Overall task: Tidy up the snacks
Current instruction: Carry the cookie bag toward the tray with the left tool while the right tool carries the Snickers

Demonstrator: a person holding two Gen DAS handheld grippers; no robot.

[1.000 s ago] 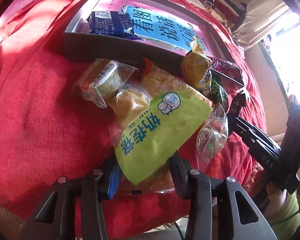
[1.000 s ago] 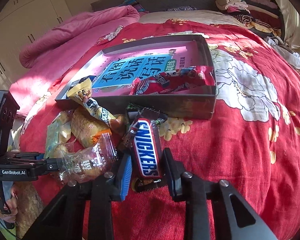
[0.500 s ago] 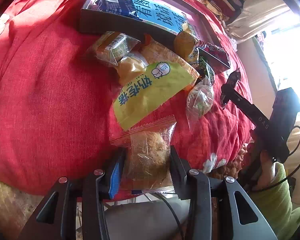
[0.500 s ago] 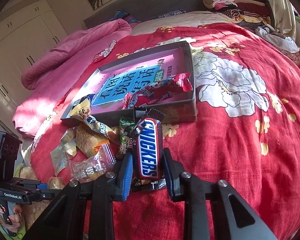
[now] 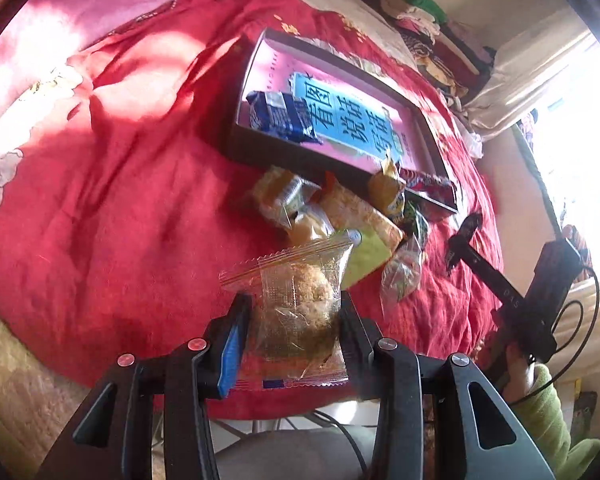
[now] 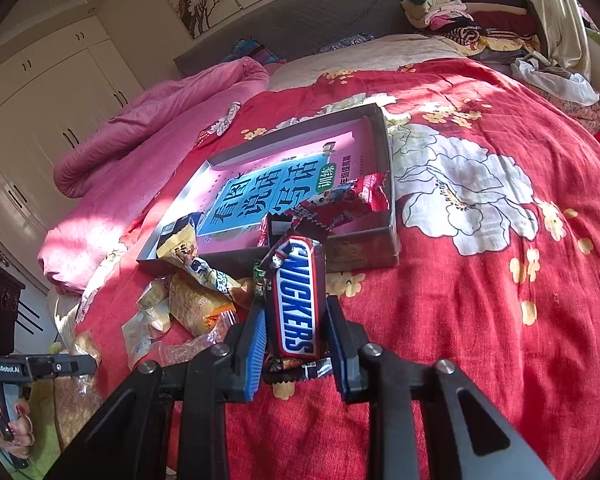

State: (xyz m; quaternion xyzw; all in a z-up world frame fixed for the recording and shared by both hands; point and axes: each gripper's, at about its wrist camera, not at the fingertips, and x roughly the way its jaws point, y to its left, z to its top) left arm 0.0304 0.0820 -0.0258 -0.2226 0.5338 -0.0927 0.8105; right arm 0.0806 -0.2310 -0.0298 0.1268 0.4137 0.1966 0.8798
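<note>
My left gripper (image 5: pixel 294 312) is shut on a clear packet with a brown floss cake (image 5: pixel 300 304), held above the red bedspread. Beyond it lies a heap of snack packets (image 5: pixel 332 216) against the near wall of a grey box (image 5: pixel 284 156). Inside the box lie a dark blue packet (image 5: pixel 282 116) and a red packet (image 5: pixel 428 182). In the right wrist view my right gripper (image 6: pixel 296 328) is shut on a Snickers bar (image 6: pixel 298 296), lifted in front of the box (image 6: pixel 364 246). The red packet (image 6: pixel 340 200) rests in the box's near corner.
The box bottom shows a pink and blue book cover (image 6: pixel 268 192). A rolled pink quilt (image 6: pixel 140 128) lies at the bed's left side. Folded clothes (image 6: pixel 472 20) are stacked at the far right. Each gripper appears in the other's view: the right one (image 5: pixel 512 300), the left one (image 6: pixel 28 368).
My left gripper has lifted the floss cake packet out from under the green packet and pulled back and up from the heap. The right gripper holds the Snickers bar slightly higher.
</note>
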